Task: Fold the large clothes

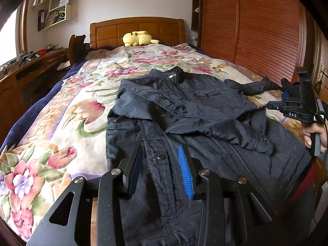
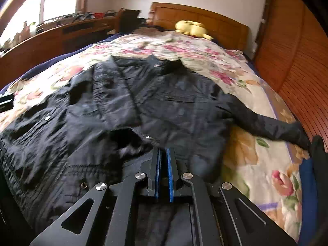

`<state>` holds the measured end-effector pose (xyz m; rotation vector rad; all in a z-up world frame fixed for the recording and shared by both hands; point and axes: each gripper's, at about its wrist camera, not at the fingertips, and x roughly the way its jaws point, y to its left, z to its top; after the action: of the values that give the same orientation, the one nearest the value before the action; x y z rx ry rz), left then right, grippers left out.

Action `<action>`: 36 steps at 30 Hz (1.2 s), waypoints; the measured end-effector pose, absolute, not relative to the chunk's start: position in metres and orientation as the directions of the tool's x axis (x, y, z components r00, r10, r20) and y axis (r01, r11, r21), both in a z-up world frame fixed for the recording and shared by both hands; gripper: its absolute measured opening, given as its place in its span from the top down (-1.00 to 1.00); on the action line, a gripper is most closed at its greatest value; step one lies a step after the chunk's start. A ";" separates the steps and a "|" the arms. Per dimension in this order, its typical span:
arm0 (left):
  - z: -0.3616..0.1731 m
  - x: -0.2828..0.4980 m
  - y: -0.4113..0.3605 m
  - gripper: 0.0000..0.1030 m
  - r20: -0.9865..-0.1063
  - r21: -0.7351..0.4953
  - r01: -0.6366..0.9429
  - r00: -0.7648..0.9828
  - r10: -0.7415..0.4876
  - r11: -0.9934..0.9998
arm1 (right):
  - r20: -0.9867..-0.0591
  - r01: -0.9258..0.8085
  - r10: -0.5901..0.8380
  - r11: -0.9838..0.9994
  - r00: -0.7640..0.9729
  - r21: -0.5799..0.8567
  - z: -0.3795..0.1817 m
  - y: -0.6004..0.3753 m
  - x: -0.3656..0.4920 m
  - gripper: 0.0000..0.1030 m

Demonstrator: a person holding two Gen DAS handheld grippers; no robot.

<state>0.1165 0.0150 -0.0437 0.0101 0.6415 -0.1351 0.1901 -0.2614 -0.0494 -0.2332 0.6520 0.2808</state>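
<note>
A dark navy jacket (image 1: 184, 110) lies front-up on the floral bedspread (image 1: 61, 106), collar toward the headboard. Its left sleeve is folded across the chest; its right sleeve (image 1: 254, 87) stretches out to the right. My left gripper (image 1: 162, 153) is open just above the jacket's lower front, beside a snap button. My right gripper (image 2: 163, 153) has its blue pads almost together, low over the jacket's (image 2: 143, 106) lower middle; I see no cloth pinched between them. The right gripper also shows in the left wrist view (image 1: 270, 106), held by a hand at the bed's right edge.
A yellow plush toy (image 1: 139, 38) lies by the wooden headboard (image 1: 135, 28). A slatted wooden wardrobe (image 1: 256, 20) stands close along the bed's right side. A wooden desk (image 1: 30, 65) with clutter runs along the left.
</note>
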 end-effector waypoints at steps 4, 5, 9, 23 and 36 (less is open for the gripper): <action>-0.043 0.118 0.010 0.28 -0.600 -0.028 0.136 0.790 -0.126 0.990 | -0.611 -0.357 0.251 0.932 0.751 -0.057 -0.046 -0.256 0.183 0.84; -0.043 0.119 0.008 0.28 -0.602 -0.026 0.137 0.788 -0.125 0.990 | -0.610 -0.366 0.255 0.928 0.750 -0.062 -0.048 -0.253 0.182 0.79; -0.044 0.119 0.005 0.28 -0.602 -0.025 0.145 0.787 -0.131 0.989 | -0.619 -0.432 0.316 0.901 0.719 -0.041 -0.056 -0.229 0.169 -0.17; -0.048 0.117 0.005 0.28 -0.614 -0.025 0.140 0.779 -0.126 0.990 | -0.722 -0.568 0.365 0.822 0.588 -0.047 -0.097 -0.197 0.152 0.06; -0.047 0.125 0.004 0.28 -0.617 -0.054 0.143 0.773 -0.146 0.988 | -0.676 -0.543 0.352 0.835 0.648 -0.086 -0.066 -0.218 0.126 0.76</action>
<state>0.1246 0.0042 -0.0475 -0.0039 0.6691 -0.1565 0.1261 -0.2177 -0.0661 -0.2943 0.6993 0.5173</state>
